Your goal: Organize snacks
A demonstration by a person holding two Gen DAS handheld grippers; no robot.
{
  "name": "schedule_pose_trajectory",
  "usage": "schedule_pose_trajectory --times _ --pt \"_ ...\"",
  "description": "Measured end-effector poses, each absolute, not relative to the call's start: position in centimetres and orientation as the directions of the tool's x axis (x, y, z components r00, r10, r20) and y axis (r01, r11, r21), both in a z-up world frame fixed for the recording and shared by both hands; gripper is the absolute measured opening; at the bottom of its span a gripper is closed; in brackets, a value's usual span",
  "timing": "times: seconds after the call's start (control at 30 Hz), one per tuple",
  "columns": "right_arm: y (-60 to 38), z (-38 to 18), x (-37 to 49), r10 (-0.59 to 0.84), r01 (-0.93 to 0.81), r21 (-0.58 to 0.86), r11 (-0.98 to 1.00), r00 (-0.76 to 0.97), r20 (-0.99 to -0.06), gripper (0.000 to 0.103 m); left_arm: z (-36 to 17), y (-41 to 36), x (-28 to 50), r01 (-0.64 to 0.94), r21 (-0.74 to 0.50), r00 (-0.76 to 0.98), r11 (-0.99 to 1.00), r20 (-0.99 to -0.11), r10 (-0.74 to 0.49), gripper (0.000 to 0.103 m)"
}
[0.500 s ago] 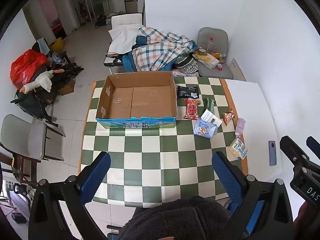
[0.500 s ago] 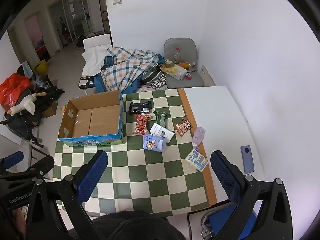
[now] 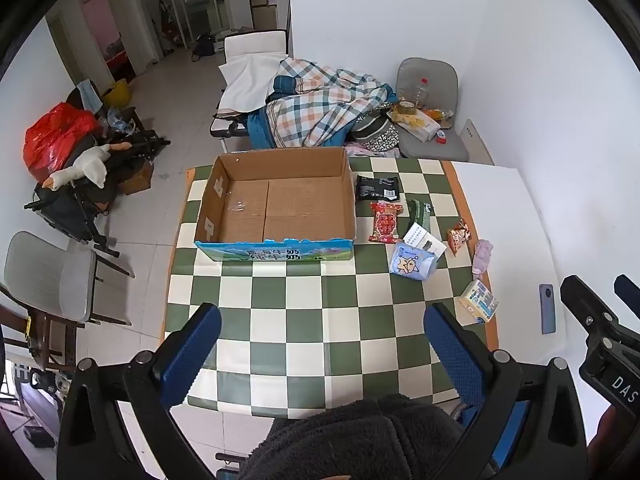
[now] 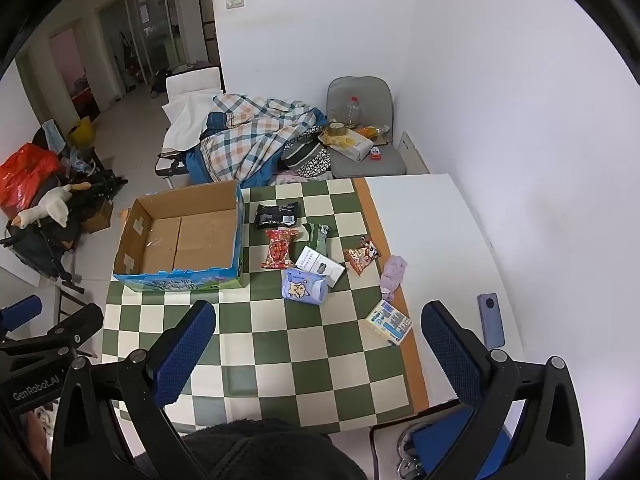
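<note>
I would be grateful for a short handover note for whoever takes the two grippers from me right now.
Left gripper: open, holds nothing, raised above the table's near edge.
Right gripper: open, holds nothing, likewise raised.
Cardboard box: on the checkered cloth, with no snacks inside.
Snacks all lie right of the box: black packet, red packet, green packet, blue pouch, small orange packet, pink wrapper, small carton.
A phone lies on the bare table.
Done: nothing. Left: every snack.

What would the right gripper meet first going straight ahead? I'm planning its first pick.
Probably the bare checkered tablecloth; depth is unclear. The right gripper is open, and the blue cartoon snack pack lies just beyond.
</note>
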State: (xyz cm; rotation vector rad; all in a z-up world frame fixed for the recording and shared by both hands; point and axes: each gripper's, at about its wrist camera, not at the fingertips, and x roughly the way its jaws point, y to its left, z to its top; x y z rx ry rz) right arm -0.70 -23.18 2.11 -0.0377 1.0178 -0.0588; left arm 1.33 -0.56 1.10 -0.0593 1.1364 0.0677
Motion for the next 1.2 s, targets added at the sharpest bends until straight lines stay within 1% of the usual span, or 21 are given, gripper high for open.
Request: schedule_pose_trajectory --times 0.5,0.6,1.2 --pt "-23.5 1.6 -0.9 -0.059 0.024 -0.055 0.998 0.519 -0.853 0.103 0.7 -0.3 0.7 -0.087 -0.013 0.429 0.996 -0.903 0.026 0.103" --pt "-23.3 1.5 -1.0 -0.062 0.021 -0.060 0.998 0.520 -0.852 0.103 1.5 -0.5 1.1 -0.088 -0.011 0.431 0.996 -0.902 0.028 0.103" --pt "-22.2 1.5 -1.7 -0.058 0.012 -0.061 0.998 0.535 -0.843 0.103 2.0 0.8 -0.1 -0.090 -0.004 0.453 0.996 -0.891 0.038 0.103"
